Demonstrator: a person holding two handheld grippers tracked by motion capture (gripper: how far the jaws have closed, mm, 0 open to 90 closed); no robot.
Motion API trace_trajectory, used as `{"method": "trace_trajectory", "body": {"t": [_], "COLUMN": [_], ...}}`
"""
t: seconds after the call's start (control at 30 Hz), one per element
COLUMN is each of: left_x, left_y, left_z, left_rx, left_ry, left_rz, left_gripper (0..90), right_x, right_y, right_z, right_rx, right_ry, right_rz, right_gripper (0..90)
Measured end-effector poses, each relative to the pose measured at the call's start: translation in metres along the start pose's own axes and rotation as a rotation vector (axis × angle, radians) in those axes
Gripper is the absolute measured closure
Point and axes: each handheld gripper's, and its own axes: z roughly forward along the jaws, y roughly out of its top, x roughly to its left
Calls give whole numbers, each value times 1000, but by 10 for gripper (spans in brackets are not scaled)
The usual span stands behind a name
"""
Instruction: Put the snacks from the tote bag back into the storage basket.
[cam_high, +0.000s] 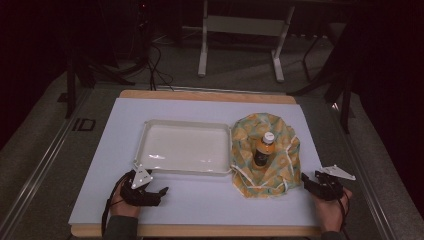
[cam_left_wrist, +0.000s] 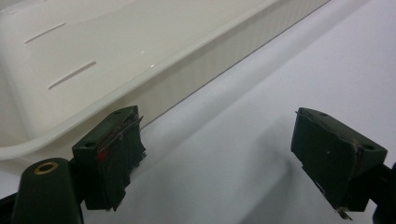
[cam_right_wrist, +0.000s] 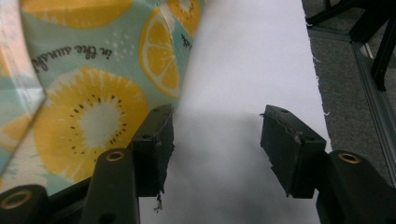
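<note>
Resting: both tongs sit low at the near edge of the white-covered tabletop (cam_high: 200, 200), one in each of the person's hands.
Left tongs (cam_high: 159, 191): released, the two black jaws standing well apart with bare white surface between them; nothing is gripped.
Left tongs' neighbour: shallow cream plastic rectangular tray (cam_high: 185, 147), whose near long wall runs just beyond the left jaw in the left gripper view (cam_left_wrist: 187, 60).
Right tongs (cam_high: 306, 181): released too, jaws parted over bare white surface, holding nothing.
Cloth: round teal fabric printed with yellow citrus slices (cam_high: 265, 152), spread flat on the tabletop right of the tray, touching its right wall.
Cloth and right tongs: the fabric's edge (cam_right_wrist: 93, 93) lies just beside the left jaw; whether they touch I cannot tell.
Bottle: small dark bottle with an orange label and pale cap (cam_high: 263, 148), at the middle of the cloth.
</note>
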Motion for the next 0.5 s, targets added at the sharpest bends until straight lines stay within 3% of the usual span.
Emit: {"method": "trace_trajectory", "body": {"t": [0.2, 0.5], "left_x": [0, 1], "left_y": [0, -1], "left_z": [0, -1], "left_rx": [-5, -16], "left_ry": [-1, -20], "left_rz": [-1, -3], "left_gripper": [165, 166], "right_x": [-2, 0], "right_y": [0, 8], "right_z": [-1, -7], "right_rx": [-11, -33], "right_ry": [17, 24], "right_rz": [11, 2], "right_gripper": [519, 543]}}
